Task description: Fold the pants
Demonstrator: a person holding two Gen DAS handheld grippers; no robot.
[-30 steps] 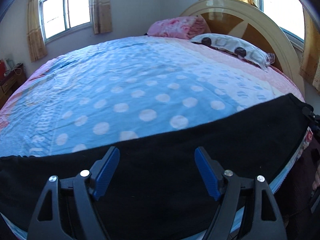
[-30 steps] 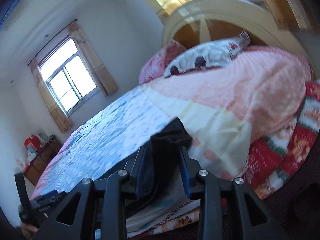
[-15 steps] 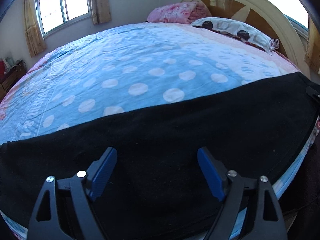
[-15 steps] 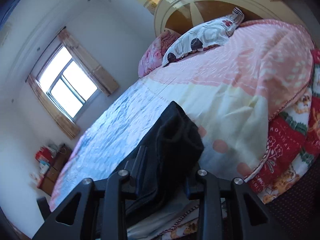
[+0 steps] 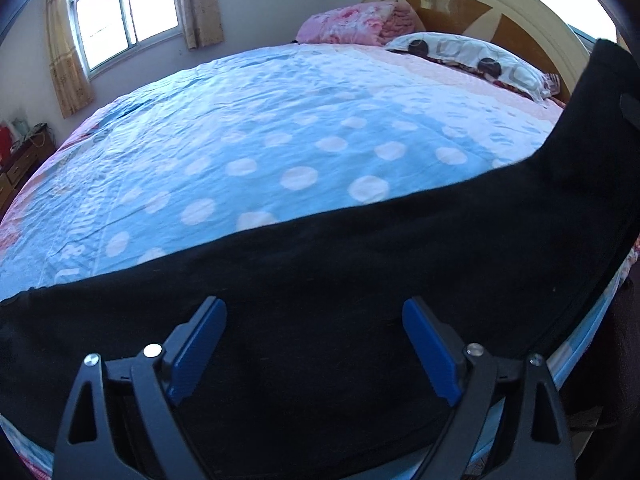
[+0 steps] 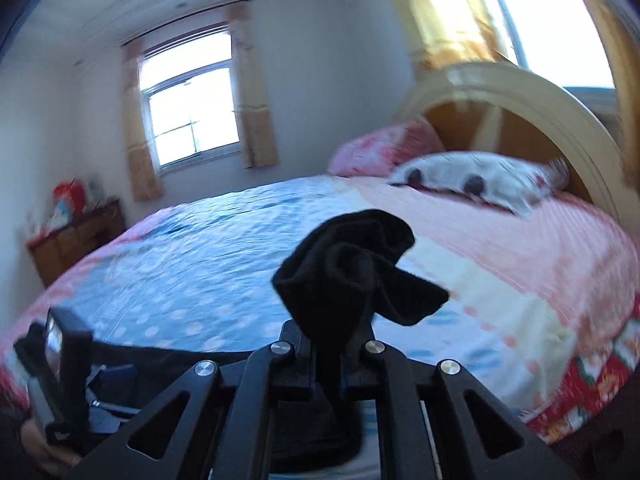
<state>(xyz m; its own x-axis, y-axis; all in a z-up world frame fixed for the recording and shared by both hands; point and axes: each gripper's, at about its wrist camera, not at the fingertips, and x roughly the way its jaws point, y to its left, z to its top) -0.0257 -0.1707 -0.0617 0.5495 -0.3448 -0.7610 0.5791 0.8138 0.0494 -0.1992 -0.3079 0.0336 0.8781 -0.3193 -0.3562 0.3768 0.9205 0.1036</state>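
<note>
Black pants (image 5: pixel 360 260) lie stretched along the near edge of the bed with the blue dotted sheet (image 5: pixel 248 128). My left gripper (image 5: pixel 314 308) hovers over their middle, its jaws opening wide, blue pads (image 5: pixel 196 352) clear of the cloth. At the far right of the left wrist view, one end of the pants (image 5: pixel 600 100) is lifted off the bed. In the right wrist view my right gripper (image 6: pixel 334 344) is shut on that end, and a bunched fold of pants (image 6: pixel 352 264) sticks up above its fingers.
A pink pillow (image 5: pixel 352 26) and a white patterned pillow (image 5: pixel 472 60) rest against the curved headboard (image 5: pixel 480 4). A wooden cabinet (image 6: pixel 76 240) stands by the window wall. A red patterned quilt (image 6: pixel 580 392) hangs over the bed's right side.
My right gripper closed on the pants end, rolled upright and carried it up and left over the bed. My left gripper's jaws spread wider while it stayed over the pants.
</note>
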